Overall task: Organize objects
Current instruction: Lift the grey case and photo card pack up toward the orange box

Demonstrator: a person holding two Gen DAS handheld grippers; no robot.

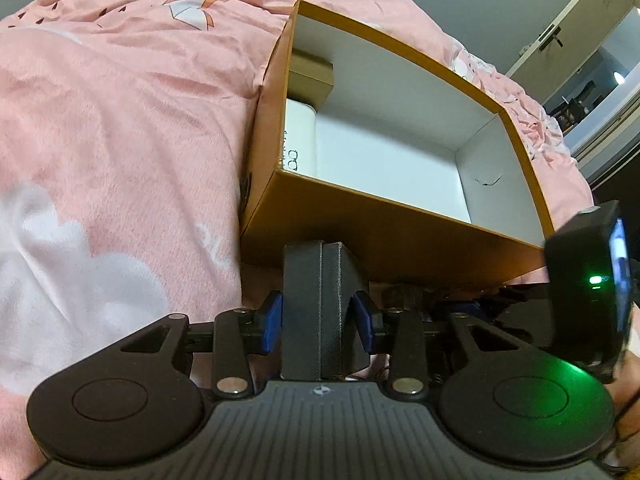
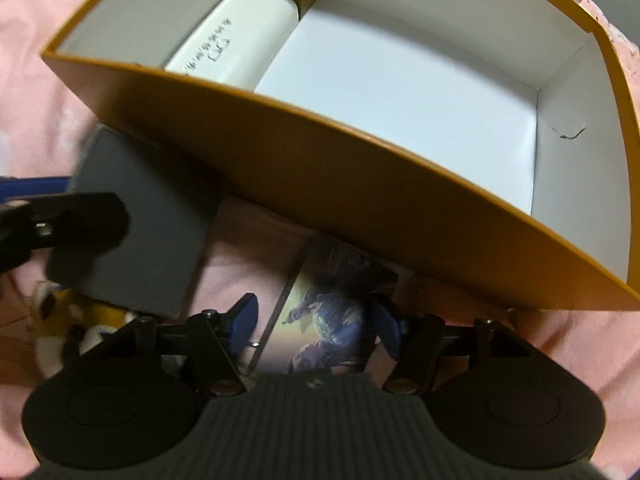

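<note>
Orange box (image 1: pixel 384 220), open-topped and white inside, rests on the pink bedspread (image 1: pixel 120 140); we see it from both wrist views. Inside we count two items, both along its left wall: a white case (image 2: pixel 236 28) with printed characters, lying flat, and a tan carton (image 1: pixel 310 78) just beyond it, touching its far end. The remainder of the white floor is bare, and a small tear (image 2: pixel 568 134) marks the right inner wall.

Left gripper (image 1: pixel 320 320) is clenched on a dark grey block (image 1: pixel 320 312), its blue pads (image 1: pixel 273 324) pressing both sides; the block stands upright just before the box's near wall. In the right wrist view the same block (image 2: pixel 152 216) appears left of the box's near corner.

Right gripper (image 2: pixel 316 324) straddles an illustrated card pack (image 2: pixel 328 312) that lies on the bedspread, its far end against the foot of the box's near wall. The left blue pad (image 2: pixel 244 316) stands clear of the pack; whether the right one touches it we cannot tell, so we read the jaws as released.

A yellow-and-white soft toy (image 2: pixel 60 320), blurred, lies at the lower left. Beyond the bed we note a pale cabinet (image 1: pixel 568 28).
</note>
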